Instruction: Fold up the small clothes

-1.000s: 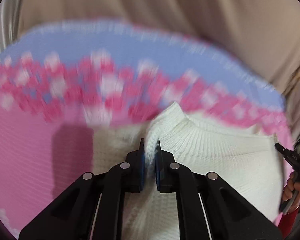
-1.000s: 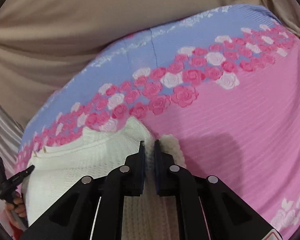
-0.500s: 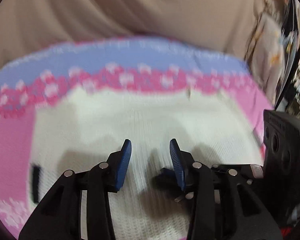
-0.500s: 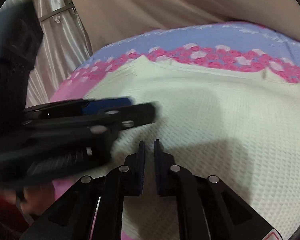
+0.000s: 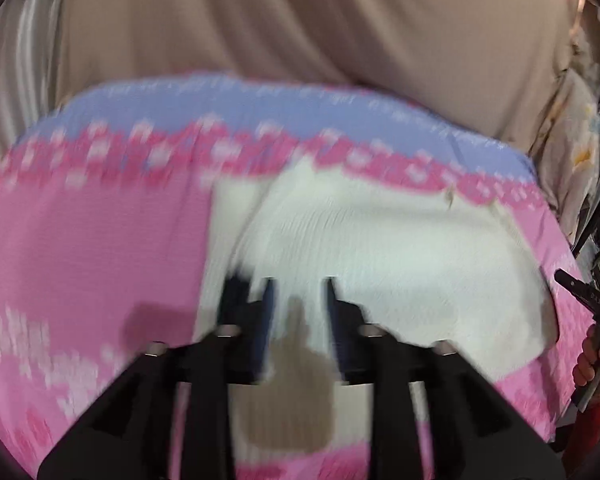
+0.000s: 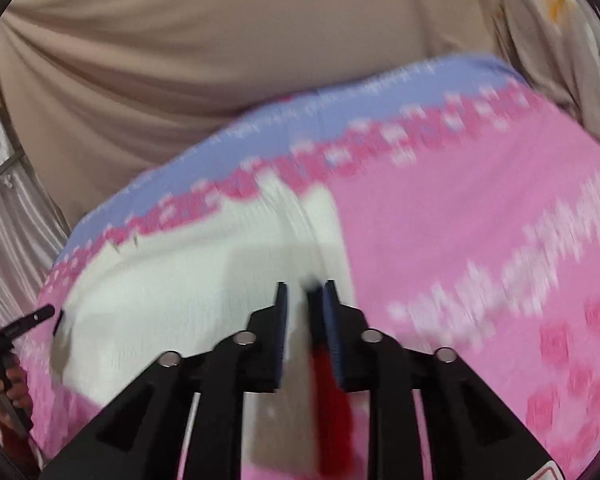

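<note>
A white knit garment (image 5: 380,248) lies spread on a sheet (image 5: 80,240) that is pink with a band of blurred pink and white roses and a lilac strip along its far edge; whether the sheet covers a bed or some other surface cannot be told. Both views are smeared by motion. In the left wrist view the left gripper (image 5: 298,300) hangs over the near left part of the garment, its jaws apart with nothing between them, and its shadow falls on the cloth just below. A fold or ridge runs up the garment from near the left jaw toward the rose band. At the right edge of that view a hand (image 5: 594,360) holds the other tool. In the right wrist view the right gripper (image 6: 304,304) sits over the garment's right edge, next to bare pink sheet; its jaws stand slightly apart, and whether cloth is pinched between them cannot be told through the blur. Beige curtain (image 6: 220,60) hangs behind.
</note>
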A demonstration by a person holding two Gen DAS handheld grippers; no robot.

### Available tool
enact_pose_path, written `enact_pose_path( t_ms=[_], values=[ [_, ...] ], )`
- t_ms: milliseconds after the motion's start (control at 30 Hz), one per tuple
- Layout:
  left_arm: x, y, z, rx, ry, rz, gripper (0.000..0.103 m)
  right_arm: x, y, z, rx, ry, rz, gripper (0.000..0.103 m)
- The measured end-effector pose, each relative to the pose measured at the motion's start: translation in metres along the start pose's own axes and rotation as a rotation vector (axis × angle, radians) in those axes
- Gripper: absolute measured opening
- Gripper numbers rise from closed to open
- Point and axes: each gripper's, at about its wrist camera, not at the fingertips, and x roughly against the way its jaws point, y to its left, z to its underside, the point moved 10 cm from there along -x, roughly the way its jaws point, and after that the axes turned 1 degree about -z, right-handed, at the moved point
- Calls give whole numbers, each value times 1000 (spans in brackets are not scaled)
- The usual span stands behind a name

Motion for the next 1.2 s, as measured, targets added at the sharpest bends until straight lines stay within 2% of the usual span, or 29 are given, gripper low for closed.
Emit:
enact_pose_path(
  t_ms=[33,67,100,167,200,233,267,300,333,367,400,433,500,567,600,667,733,800,867,900,967,1067,1100,1200],
  values=[
    [-5,-4,-23,6,-43,-12,75,-12,5,-11,7,-14,9,51],
    [-16,-5,-39,15,-63,-21,81,-27,5,-24,14,-15,29,61],
    [-28,-8,-52,19,-64,-29,81,-45,8,-31,21,-5,50,62],
    [-67,-5,-69,47,-6,-24,81,-83,5,-33,39,64,95,62],
    [-89,-1,-70,75,36,-16,75,-107,2,-29,52,125,112,61],
    [-104,2,-67,95,73,-9,65,-118,-2,-19,54,164,125,55],
    [-117,6,-63,110,114,-8,45,-125,-4,-13,38,195,134,13],
    [-134,13,-55,125,163,-31,22,-125,-6,-11,3,208,120,8],
    [-138,17,-52,126,172,-45,18,-116,-6,-18,-45,159,67,8],
    [-140,20,-50,127,160,-47,17,-107,-7,-25,-58,112,51,8],
    [-139,22,-50,133,143,-40,16,-100,-12,-30,-60,82,77,7],
    [-139,24,-50,140,138,-36,16,-103,-27,-26,-74,97,137,7],
    [-141,28,-51,155,114,-30,17,-125,-39,-10,-122,184,120,5],
    [-139,25,-48,142,94,-46,18,-115,-35,-17,-132,176,129,6],
    [-139,25,-48,137,88,-54,18,-106,-31,-21,-134,150,143,11],
    [-138,23,-49,121,80,-67,18,-78,-6,-29,-102,42,160,21],
    [-138,22,-50,111,70,-79,19,-67,41,-25,-40,22,44,21],
    [-138,20,-50,89,63,-100,19,-73,116,-1,64,95,-139,21],
    [-139,19,-49,66,57,-121,20,-89,178,34,155,189,-267,20],
    [-138,18,-49,60,53,-130,20,-97,196,50,206,216,-267,19],
    [-137,19,-49,66,51,-127,21,-109,207,68,269,236,-219,18],
    [-134,23,-47,91,47,-108,24,-106,180,71,227,241,-185,8],
    [-134,23,-46,95,45,-102,24,-102,164,66,196,230,-163,7],
    [-132,22,-44,95,41,-103,24,-83,79,51,71,165,-13,5]
  ],
)
